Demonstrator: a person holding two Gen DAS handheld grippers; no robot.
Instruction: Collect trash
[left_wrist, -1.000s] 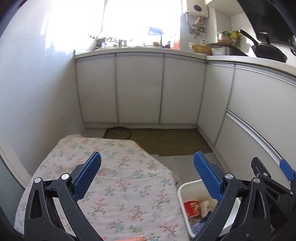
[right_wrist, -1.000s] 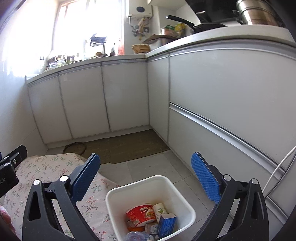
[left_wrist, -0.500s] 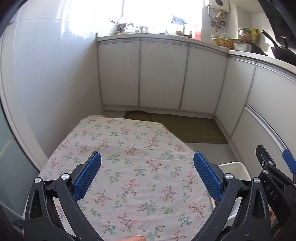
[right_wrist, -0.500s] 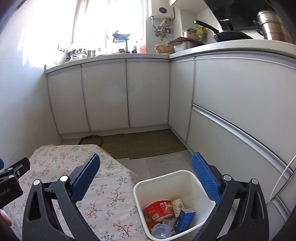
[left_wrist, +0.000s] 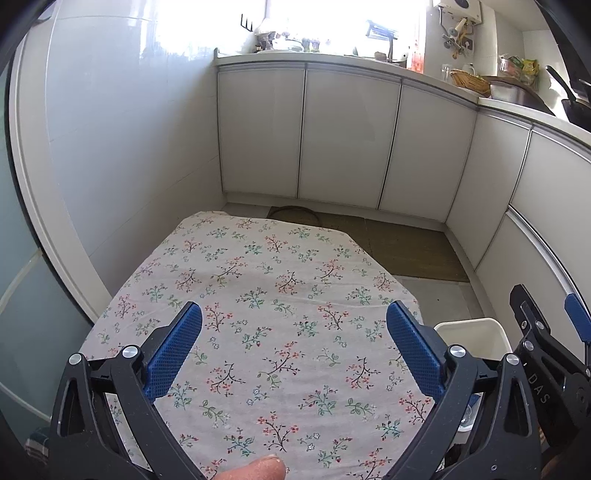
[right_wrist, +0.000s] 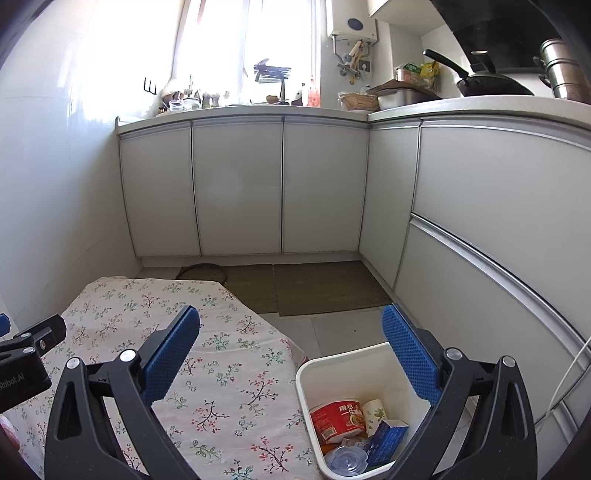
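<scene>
From my right claw, the bin (right_wrist: 306, 373) sits at five o'clock, touching the table (right_wrist: 229, 369) at seven; cabinets (right_wrist: 236, 188) at twelve.

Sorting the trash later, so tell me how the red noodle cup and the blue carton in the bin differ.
The red noodle cup is round and the larger; the blue carton is boxy and smaller. The cup lies toward the bin's left, the carton toward its right. Both sit inside the white bin.

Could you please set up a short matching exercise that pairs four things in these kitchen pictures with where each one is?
Things:
1. red noodle cup
2. frying pan
3. brown mat
4. flowered cloth

Places:
A. on the floor by the cabinets
B. over the table
C. inside the white bin
D. on the countertop

Pairs: 1-C, 2-D, 3-A, 4-B
</scene>
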